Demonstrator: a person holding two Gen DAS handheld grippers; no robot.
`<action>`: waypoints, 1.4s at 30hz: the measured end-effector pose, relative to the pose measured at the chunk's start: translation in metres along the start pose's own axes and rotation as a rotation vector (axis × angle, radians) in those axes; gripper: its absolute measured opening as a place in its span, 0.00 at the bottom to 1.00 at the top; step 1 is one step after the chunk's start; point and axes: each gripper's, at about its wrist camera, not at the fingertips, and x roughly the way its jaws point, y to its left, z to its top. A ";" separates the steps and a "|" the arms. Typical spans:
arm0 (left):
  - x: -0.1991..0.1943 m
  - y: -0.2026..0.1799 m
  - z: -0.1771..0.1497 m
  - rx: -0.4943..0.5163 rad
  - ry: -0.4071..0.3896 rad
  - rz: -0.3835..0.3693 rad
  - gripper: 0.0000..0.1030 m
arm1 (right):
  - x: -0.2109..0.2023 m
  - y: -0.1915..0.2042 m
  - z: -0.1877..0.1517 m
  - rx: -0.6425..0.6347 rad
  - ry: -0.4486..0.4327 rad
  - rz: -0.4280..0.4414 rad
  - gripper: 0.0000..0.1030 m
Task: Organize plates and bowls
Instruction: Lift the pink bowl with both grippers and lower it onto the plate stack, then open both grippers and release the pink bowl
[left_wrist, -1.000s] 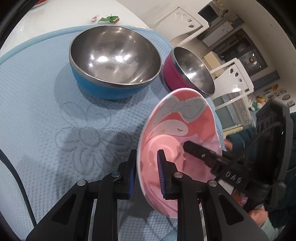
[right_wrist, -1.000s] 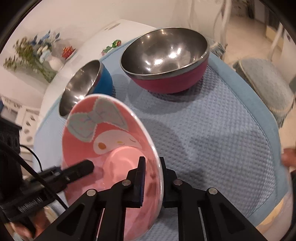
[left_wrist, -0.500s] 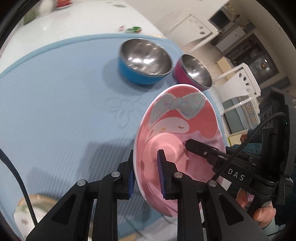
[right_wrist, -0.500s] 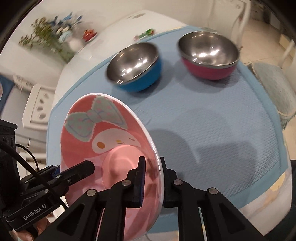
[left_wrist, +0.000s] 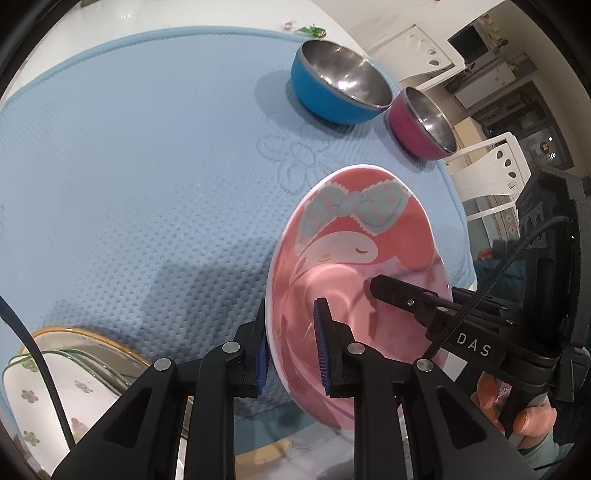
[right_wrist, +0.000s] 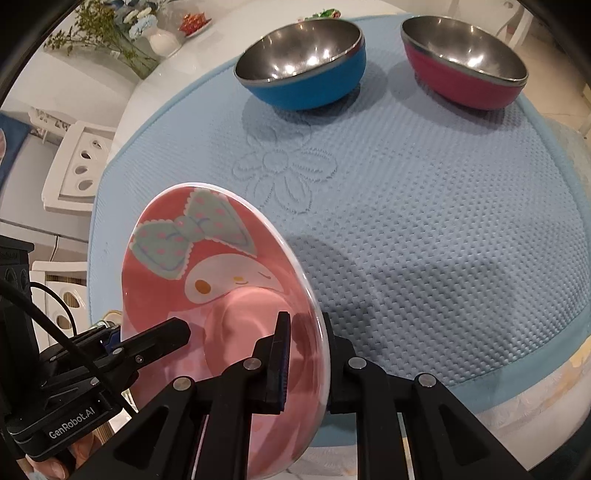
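A pink cartoon plate (left_wrist: 354, 254) with a bow print is held in the air above the near edge of the blue mat (left_wrist: 147, 155). My left gripper (left_wrist: 291, 350) is shut on its left rim and my right gripper (right_wrist: 303, 354) is shut on its right rim; the plate (right_wrist: 218, 280) stands tilted between them. A blue steel bowl (left_wrist: 336, 88) and a magenta steel bowl (left_wrist: 421, 122) stand side by side at the far edge of the mat, also in the right wrist view: blue bowl (right_wrist: 303, 62), magenta bowl (right_wrist: 465, 62).
A stack of plates with flower prints (left_wrist: 66, 373) lies at the near left below my left gripper. White chairs (left_wrist: 491, 170) stand beyond the table on the right. A vase of flowers (right_wrist: 147, 33) and a small dish sit on the white table behind the mat (right_wrist: 443, 206).
Both grippers have pulled back toward the near edge with the plate; the bowls look farther off and the stack of plates has come further into view at lower left.
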 end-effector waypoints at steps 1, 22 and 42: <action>0.002 0.003 -0.001 0.001 0.006 0.002 0.18 | 0.002 0.000 0.000 -0.001 0.004 -0.002 0.14; 0.016 -0.003 0.000 0.055 0.060 0.019 0.19 | 0.007 -0.023 -0.004 0.016 0.033 0.073 0.14; -0.050 -0.022 0.061 0.223 -0.078 0.093 0.20 | -0.080 -0.016 0.048 -0.092 -0.123 0.115 0.18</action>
